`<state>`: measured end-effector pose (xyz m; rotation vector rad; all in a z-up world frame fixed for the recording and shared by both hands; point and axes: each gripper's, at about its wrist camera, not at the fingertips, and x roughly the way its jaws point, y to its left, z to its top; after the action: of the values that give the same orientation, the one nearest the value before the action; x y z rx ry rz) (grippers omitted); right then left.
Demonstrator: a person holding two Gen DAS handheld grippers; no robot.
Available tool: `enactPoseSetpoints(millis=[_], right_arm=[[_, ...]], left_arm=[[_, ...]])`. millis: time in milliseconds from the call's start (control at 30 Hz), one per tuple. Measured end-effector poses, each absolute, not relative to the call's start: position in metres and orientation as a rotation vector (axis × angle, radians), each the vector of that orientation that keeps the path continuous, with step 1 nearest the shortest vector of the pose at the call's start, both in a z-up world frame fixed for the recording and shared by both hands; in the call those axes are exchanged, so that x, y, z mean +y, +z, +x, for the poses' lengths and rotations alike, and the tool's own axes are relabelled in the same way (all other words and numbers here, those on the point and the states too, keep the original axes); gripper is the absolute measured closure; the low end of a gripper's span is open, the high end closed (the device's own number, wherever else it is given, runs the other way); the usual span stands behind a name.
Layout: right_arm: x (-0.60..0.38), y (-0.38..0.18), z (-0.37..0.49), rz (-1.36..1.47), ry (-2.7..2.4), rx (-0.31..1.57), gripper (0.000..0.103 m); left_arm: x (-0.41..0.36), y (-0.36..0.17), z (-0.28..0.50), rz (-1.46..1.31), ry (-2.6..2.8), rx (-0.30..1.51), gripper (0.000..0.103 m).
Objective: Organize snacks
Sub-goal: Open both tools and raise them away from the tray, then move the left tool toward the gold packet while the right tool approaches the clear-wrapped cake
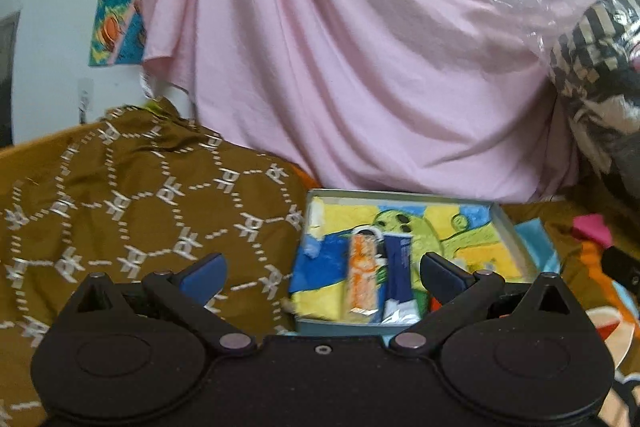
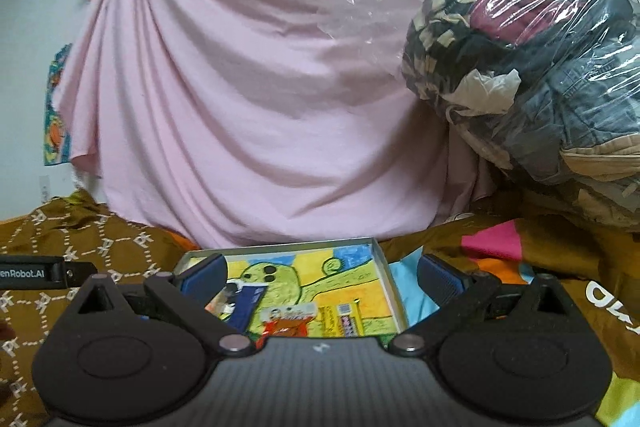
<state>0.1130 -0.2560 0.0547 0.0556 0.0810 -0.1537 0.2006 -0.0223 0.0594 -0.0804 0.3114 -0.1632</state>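
Left gripper (image 1: 320,273) spread wide, nothing between fingers. Right gripper (image 2: 320,277) also wide, empty. Just beyond both: shallow tray (image 1: 514,233) on brown patterned cloth (image 1: 132,211), holding orange snack packet (image 1: 362,277) beside dark blue packet (image 1: 398,267); another snack packet (image 2: 290,319) at its near edge. Behind, pink sheet (image 1: 340,67); plastic-wrapped clothes bundle (image 2: 540,75) right.

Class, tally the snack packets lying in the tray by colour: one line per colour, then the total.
Orange packet: 1
Dark blue packet: 1
Red and white packet: 1
Yellow packet: 1
Total: 4, all lying in the tray.
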Motion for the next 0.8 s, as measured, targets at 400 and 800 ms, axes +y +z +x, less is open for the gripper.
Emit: enactPoseSetpoints(millis=[400, 800], right_arm=[[-0.230, 0.037, 0.061, 0.010, -0.074, 0.177, 0.000], [-0.208, 0.010, 0.036, -0.081, -0.063, 0.353, 0.000]], left_arm=[[-0.003, 0.036, 0.142, 0.105, -0.130, 0.452, 0.001], [-0.001, 0.018, 0.117, 0.162, -0.155, 0.586, 0.001]])
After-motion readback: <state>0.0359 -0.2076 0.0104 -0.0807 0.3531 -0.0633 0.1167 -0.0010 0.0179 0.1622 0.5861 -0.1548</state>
